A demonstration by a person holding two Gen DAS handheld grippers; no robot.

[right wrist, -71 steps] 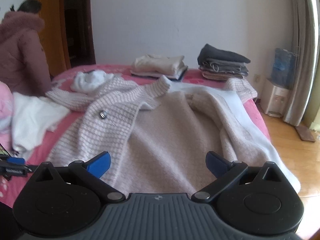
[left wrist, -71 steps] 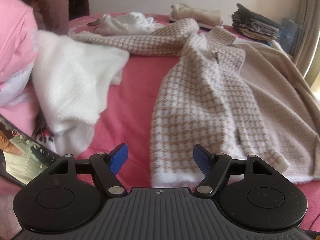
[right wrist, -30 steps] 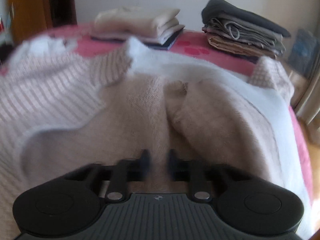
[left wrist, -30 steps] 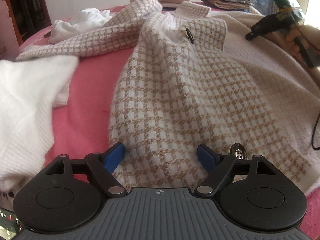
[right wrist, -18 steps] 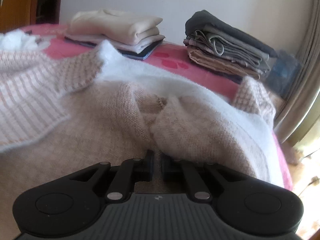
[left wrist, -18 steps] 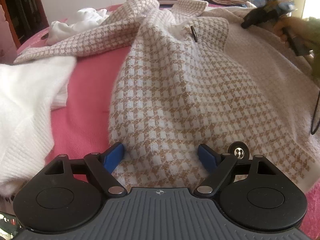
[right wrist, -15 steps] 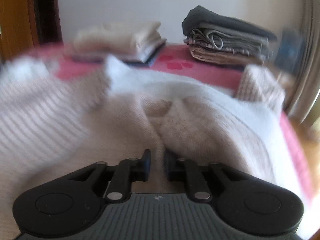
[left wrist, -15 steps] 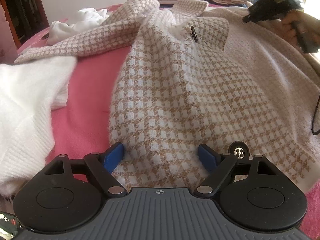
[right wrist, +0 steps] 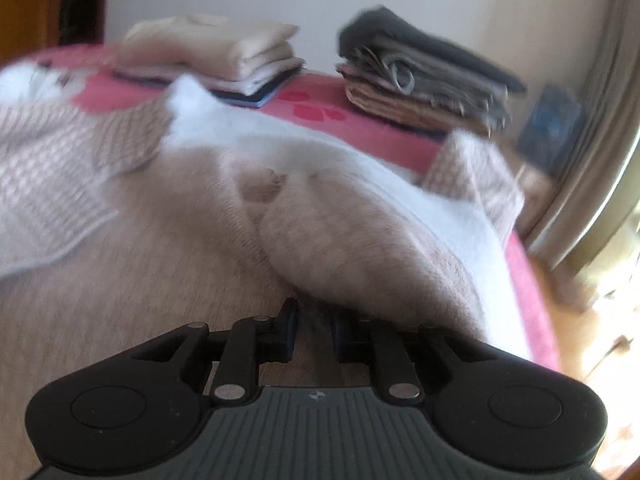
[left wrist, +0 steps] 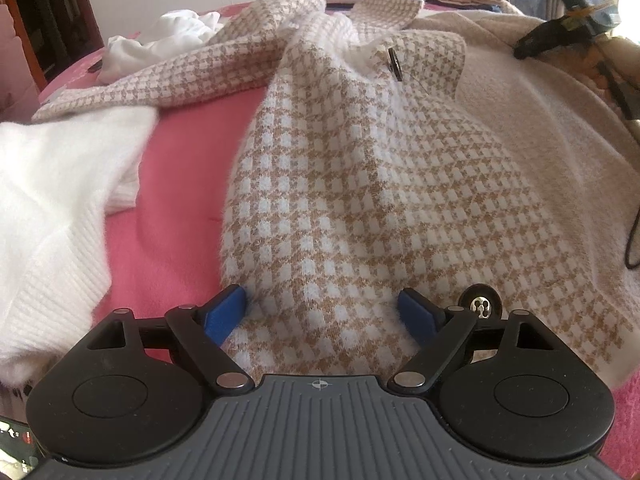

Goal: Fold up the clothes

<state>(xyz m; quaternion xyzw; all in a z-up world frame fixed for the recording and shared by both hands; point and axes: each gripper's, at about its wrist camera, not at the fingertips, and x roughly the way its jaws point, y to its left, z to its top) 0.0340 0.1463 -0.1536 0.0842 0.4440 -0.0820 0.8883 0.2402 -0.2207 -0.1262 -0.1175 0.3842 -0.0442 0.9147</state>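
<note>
**Here, two grippers settle onto an open cardigan before the first fold**

Here we are working on a pink bed (left wrist: 180,216), where a houndstooth cardigan (left wrist: 352,208) in tan and white lies spread open, its plain beige lining (right wrist: 132,280) facing up across the middle.

Our left gripper (left wrist: 322,312) sits low at the near hem of the patterned front panel. Its blue fingers stand wide apart with the hem cloth lying between them, and they are not pressing on it. A dark button (left wrist: 479,306) shows just beside the right-hand finger.

Our right gripper (right wrist: 312,336) is further over, on the beige lining. The view is blurred. Its jaws have just been opening a little; they now stand close together with a narrow gap, and a ridge of beige cloth (right wrist: 360,264) rises just beyond them. We cannot tell whether any cloth is pinched.

To do this step well, we judge that the left gripper should close fully on the hem edge, clear of the button, so the knit does not slip. The right gripper likely needs a surer bite on the lining or the far panel before lifting. Both should then rise together, keeping the panel flat.

Two folded stacks, a cream stack (right wrist: 216,52) and a grey stack (right wrist: 424,76), wait at the far end of the bed. A white sweater (left wrist: 52,200) lies at the left, well clear.
</note>
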